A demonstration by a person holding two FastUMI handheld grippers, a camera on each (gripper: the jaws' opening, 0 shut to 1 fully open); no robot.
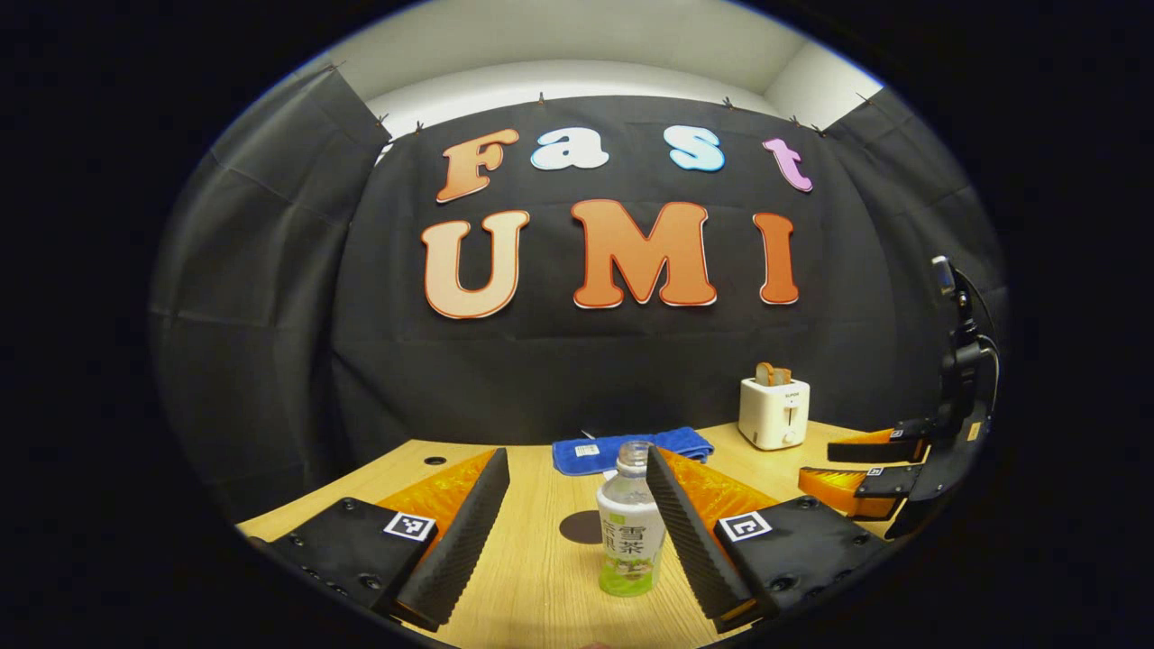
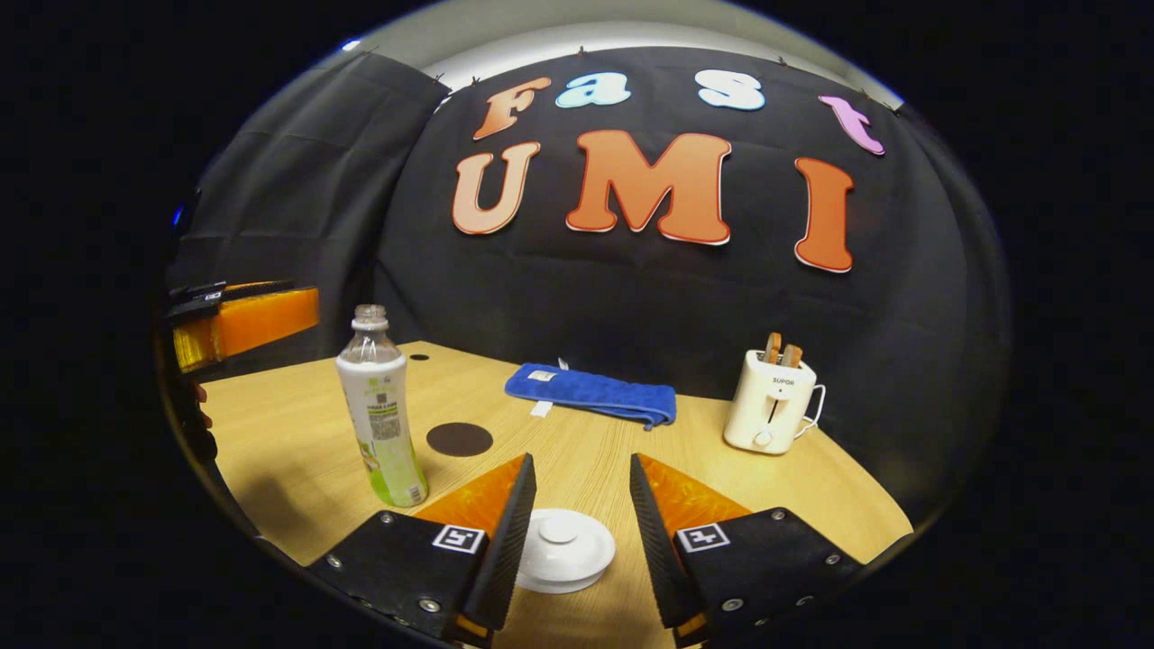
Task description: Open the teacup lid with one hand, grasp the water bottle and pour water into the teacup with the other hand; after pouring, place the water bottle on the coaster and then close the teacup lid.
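On the left side of the wooden table [image 2: 297, 451], the water bottle [image 2: 380, 417] stands upright with its cap off, and the left gripper [image 1: 577, 514] faces it with jaws wide apart, one finger on each side of the bottle and neither touching it. The bottle holds only a shallow band of pale liquid near its base, as far as the label allows a view; the rest looks empty. Its tall, narrow shape and open neck suggest the main risk here: a finger closing off-centre, or nudging one side first, could tip it and spill what is left across the table.

Just beyond the bottle lies the dark round coaster [image 2: 459, 439], flat on the wood and bare. It sits near enough that a toppling bottle could slide it.

Farther right and nearer, the white teacup lid [image 2: 561, 547] sits between the fingers of the right gripper [image 2: 581, 532], whose jaws are also apart and clear of it. The cup body beneath is hidden, so whether anything is in it cannot be told. The lid's small central knob looks smooth, so a shallow pinch might slip, or drag the cup.

At the far side lies a folded blue towel [image 2: 595, 395], and to the right a white toaster [image 2: 768, 404] with bread slices in its slots, both well apart from the work.
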